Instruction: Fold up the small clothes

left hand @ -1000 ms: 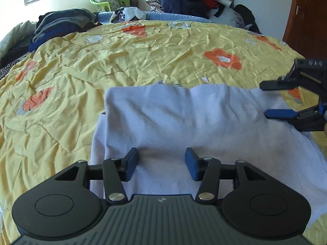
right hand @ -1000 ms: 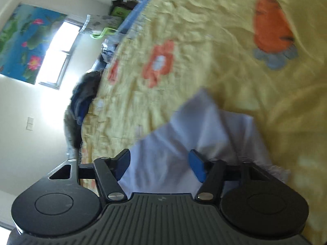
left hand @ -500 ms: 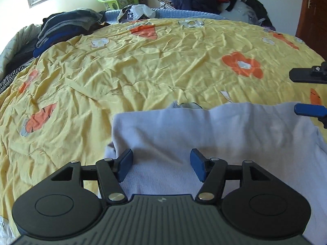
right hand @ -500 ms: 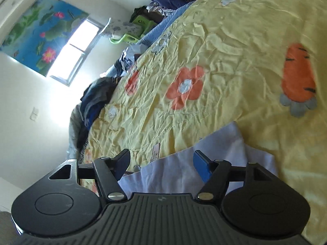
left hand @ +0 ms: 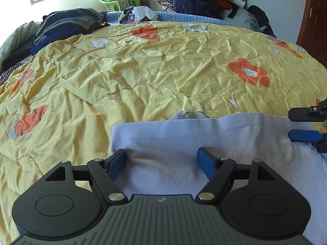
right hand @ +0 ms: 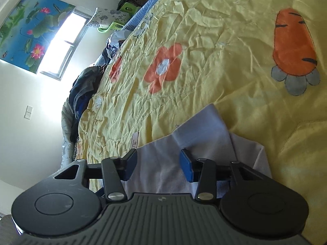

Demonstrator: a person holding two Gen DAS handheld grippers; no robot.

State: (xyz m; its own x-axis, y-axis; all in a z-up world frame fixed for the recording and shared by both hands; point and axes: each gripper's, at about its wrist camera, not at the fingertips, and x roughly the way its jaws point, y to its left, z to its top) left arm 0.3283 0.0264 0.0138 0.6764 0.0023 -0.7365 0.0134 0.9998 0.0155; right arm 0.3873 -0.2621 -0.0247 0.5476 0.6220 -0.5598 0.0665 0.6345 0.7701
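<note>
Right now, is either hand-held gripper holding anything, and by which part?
Nothing is held. The left hand-held gripper is opening over the pale lilac knit garment; the right hand-held gripper is closing above its corner, pads not yet pressing the cloth.

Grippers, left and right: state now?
Left gripper: opening, nothing pinched, pale lilac garment lies beneath.
Right gripper: closing over the garment's corner, pads not yet pressing.

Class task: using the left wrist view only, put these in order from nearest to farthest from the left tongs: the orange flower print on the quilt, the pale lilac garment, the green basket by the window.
1. The pale lilac garment: lying directly under the left tongs.
2. The orange flower print: mid-quilt, to the right.
3. The green basket: beyond the bed, below the window.
</note>
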